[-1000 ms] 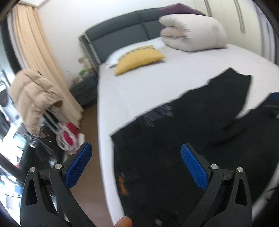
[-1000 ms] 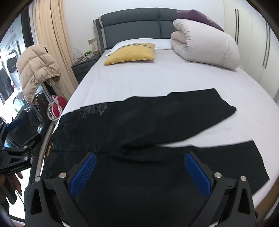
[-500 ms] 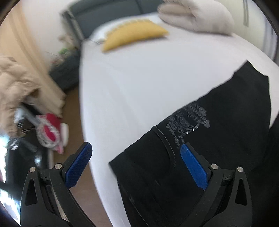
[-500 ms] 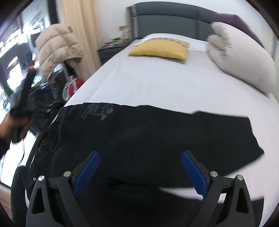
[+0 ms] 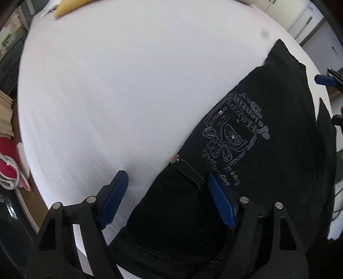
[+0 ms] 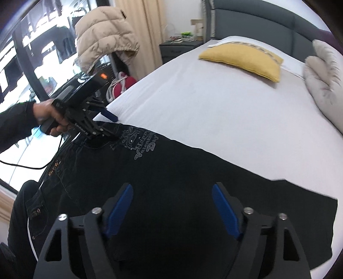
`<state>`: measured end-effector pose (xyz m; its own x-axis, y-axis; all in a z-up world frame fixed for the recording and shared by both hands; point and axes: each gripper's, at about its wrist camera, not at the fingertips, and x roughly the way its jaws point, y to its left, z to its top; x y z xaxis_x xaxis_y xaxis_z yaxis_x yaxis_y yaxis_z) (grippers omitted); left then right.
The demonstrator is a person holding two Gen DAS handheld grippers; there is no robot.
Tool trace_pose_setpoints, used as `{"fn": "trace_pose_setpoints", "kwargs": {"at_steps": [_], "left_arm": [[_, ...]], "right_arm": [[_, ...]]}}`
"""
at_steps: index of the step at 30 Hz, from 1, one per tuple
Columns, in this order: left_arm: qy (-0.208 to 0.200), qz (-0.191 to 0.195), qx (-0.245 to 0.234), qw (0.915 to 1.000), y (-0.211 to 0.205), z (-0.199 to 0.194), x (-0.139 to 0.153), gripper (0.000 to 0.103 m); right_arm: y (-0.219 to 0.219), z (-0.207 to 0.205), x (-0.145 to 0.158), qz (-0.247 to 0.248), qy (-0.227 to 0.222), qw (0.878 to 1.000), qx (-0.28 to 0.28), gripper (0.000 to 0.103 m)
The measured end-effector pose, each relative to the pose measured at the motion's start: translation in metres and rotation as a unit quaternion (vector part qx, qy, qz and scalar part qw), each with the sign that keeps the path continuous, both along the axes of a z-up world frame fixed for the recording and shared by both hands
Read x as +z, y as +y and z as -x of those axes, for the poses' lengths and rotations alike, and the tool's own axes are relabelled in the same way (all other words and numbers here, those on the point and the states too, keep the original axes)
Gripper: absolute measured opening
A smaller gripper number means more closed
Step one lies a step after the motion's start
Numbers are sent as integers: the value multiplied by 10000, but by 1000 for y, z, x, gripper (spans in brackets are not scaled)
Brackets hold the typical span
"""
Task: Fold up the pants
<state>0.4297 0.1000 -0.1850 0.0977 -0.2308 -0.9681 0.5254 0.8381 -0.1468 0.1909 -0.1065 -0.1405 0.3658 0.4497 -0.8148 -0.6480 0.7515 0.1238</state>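
Black pants (image 5: pixel 268 163) with a grey printed logo lie flat on the white bed sheet (image 5: pixel 120 90). My left gripper (image 5: pixel 167 193) is open, low over the waist corner of the pants, one finger over the sheet and one over the fabric. In the right wrist view the pants (image 6: pixel 193 176) stretch across the bed, and the left gripper (image 6: pixel 107 120) shows at their far waist edge. My right gripper (image 6: pixel 171 206) is open above the middle of the pants and holds nothing.
A yellow pillow (image 6: pixel 242 58) and a rolled white duvet (image 6: pixel 323 83) lie at the head of the bed by the grey headboard (image 6: pixel 257 19). A beige puffer jacket (image 6: pixel 103 36), a nightstand (image 6: pixel 178 47) and a red bag (image 6: pixel 122 85) stand left of the bed.
My left gripper has dropped down and forward onto the waist corner near the logo. My right gripper has swung left and lower over the pants. Both stay open.
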Motion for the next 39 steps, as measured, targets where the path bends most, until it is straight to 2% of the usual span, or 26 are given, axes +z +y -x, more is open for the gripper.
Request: {"fn": "trace_pose_setpoints", "kwargs": {"at_steps": [2,3,4,7,9,12,15,19,20,27,29,31,35,36,37,39], "left_arm": [[151,94,-67,9998,-1,-6,1,55],[192,122,-62,9997,-1,-7,2,38],[240,136,-89,9996,-2,-8,3,27],[165,114,-113,9997,-6,-7,9,13],[-129,261,-32,9996,-6,5,16,8],[-805,480,36,9956,1,35,41,7],[-1292,540,55,9901,6,62,60,6],[-1731,355,-89,9842,6,94,73,6],[-1865,219,-179,9821,-9,97,74,5],[-2197,17,-421,9747,-35,131,66,5],[-2203,35,-411,9746,-40,129,63,5],[-2219,34,-408,9742,-39,132,69,5],[-2289,43,-385,9727,-26,129,72,4],[-2295,46,-351,9727,-27,127,72,4],[-2283,42,-309,9731,-25,128,72,4],[-2268,39,-242,9736,-19,129,73,4]], "right_arm": [[6,-6,-3,31,53,9999,149,74],[9,-9,-4,67,73,9997,220,72],[12,-11,-6,107,87,9995,284,70],[23,-21,-7,190,74,9988,449,67],[29,-26,-6,209,57,9983,539,67],[40,-32,-3,353,-33,9965,757,66],[55,-37,-1,499,-69,9931,1058,66],[78,-45,-6,864,-165,9851,1476,64],[84,-48,-9,1012,-229,9824,1553,64],[112,-64,-12,1335,-224,9718,1931,64],[118,-72,-18,1467,-114,9690,1986,59],[122,-80,-27,1555,122,9666,2032,48],[125,-82,-39,1709,310,9610,2150,34],[126,-81,-40,1716,315,9605,2169,20],[125,-78,-38,1682,287,9610,2176,11],[123,-71,-32,1598,194,9637,2130,10]]}}
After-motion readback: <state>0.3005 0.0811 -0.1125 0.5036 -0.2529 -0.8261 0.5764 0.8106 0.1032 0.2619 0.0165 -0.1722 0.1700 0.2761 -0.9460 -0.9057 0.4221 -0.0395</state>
